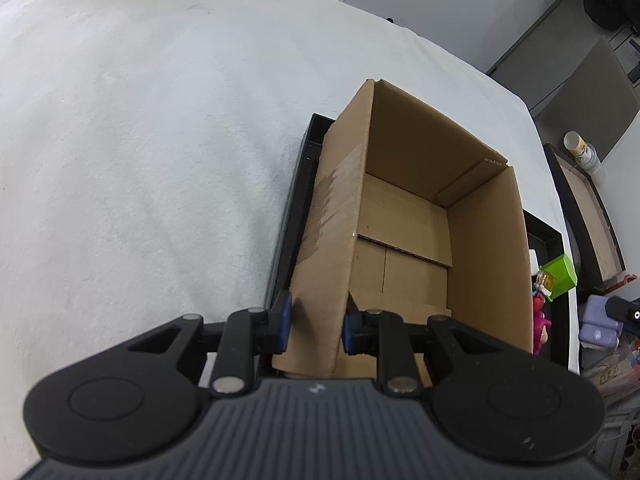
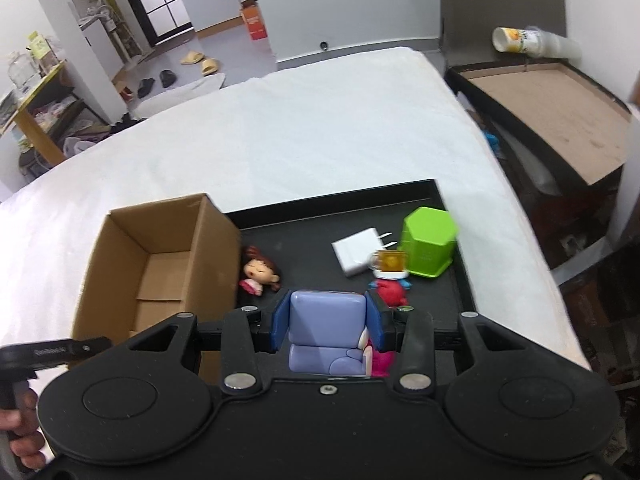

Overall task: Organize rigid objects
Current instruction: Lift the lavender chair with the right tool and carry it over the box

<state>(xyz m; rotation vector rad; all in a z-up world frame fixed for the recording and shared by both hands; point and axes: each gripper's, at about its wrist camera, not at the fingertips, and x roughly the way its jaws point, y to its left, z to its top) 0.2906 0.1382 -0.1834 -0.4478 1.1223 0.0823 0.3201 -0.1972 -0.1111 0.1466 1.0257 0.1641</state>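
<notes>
Holding the near wall of the cardboard box (image 1: 404,216) with its jaws clamped on the flap, the left gripper (image 1: 316,326) steadies the empty box, which stands on the left part of the black tray (image 2: 460,280) on the white-covered bench (image 2: 304,132). The right gripper (image 2: 327,320) has its jaws clamped on a lavender block toy (image 2: 327,330), lifted above the tray's near edge. Left on the tray are a sleeping doll figure (image 2: 260,274) just right of the box, a white charger (image 2: 356,256), a green container (image 2: 429,242) and a red figure (image 2: 390,292). To do this step well, the toy should probably travel left, clear the box's right wall, and be released low inside while the left grip keeps the box from tipping.
</notes>
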